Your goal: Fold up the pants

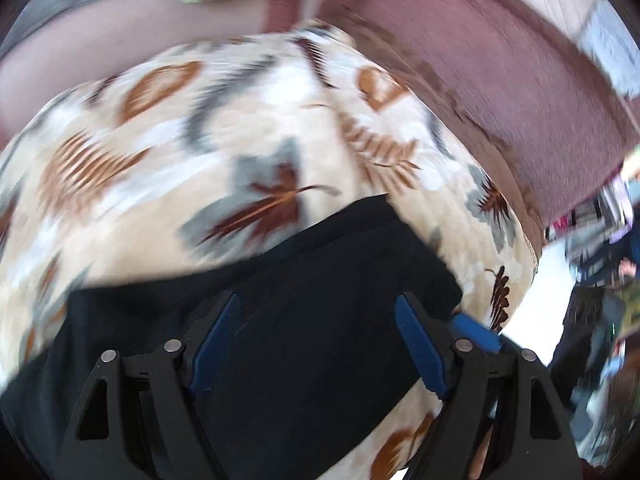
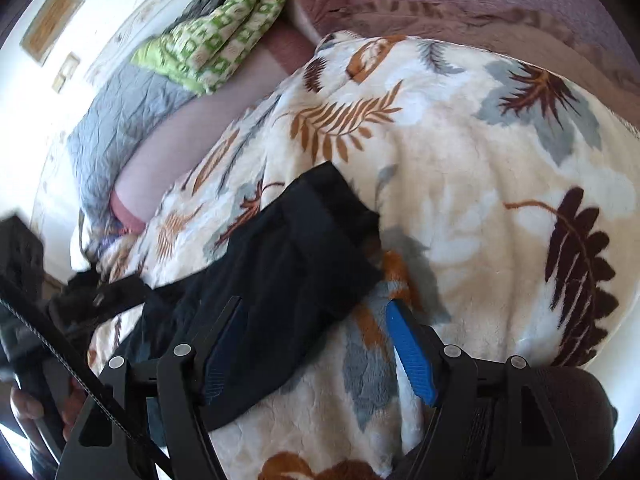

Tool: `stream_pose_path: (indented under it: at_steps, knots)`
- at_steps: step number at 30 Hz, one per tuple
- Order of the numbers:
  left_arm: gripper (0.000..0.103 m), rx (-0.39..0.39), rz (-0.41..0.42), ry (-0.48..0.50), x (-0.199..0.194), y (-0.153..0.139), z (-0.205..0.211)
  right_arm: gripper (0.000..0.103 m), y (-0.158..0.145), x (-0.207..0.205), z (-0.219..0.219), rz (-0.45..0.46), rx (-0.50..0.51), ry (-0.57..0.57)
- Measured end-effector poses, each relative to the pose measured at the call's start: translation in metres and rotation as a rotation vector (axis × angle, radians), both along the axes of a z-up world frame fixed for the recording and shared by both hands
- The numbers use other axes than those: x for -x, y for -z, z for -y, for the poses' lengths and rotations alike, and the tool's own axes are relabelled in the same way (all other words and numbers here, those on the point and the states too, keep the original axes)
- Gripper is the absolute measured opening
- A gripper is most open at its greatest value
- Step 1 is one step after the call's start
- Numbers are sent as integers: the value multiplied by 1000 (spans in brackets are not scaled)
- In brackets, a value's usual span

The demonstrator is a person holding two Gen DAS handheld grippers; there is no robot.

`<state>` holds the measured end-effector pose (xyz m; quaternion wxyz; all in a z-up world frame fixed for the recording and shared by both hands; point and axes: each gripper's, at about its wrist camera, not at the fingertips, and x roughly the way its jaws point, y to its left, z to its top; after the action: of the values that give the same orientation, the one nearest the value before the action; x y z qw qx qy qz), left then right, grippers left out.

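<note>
Lying on cream fleece blanket with brown leaf print (image 2: 460, 208), dark navy fabric pants (image 2: 288, 256) run diagonally ahead of right gripper (image 2: 316, 344), passing its left finger. Left gripper (image 1: 318, 344) nearer, fabric filling finger gap. Both spread wide, gripping nothing.

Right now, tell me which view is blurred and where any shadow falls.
Left wrist view: motion blur smears the leaf-print blanket and the room edge. Right wrist view: mostly sharp; the black pants cast a shadow onto the blanket beside them; the white wall at upper left is overexposed.
</note>
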<state>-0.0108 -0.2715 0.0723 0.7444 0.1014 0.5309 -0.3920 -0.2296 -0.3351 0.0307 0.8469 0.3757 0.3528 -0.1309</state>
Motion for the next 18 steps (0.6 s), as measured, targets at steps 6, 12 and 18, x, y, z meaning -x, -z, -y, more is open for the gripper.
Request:
stream_pose_path:
  at_steps: [6, 12, 18]
  knots:
    - [79, -105, -62, 145, -19, 37, 92, 81, 14, -14, 10, 35, -47, 23]
    - [79, -175, -51, 227, -32, 60, 131, 82, 21, -21, 24, 101, -98, 28]
    - [77, -209, -47, 272, -32, 71, 146, 82, 20, -36, 20, 112, -45, 26]
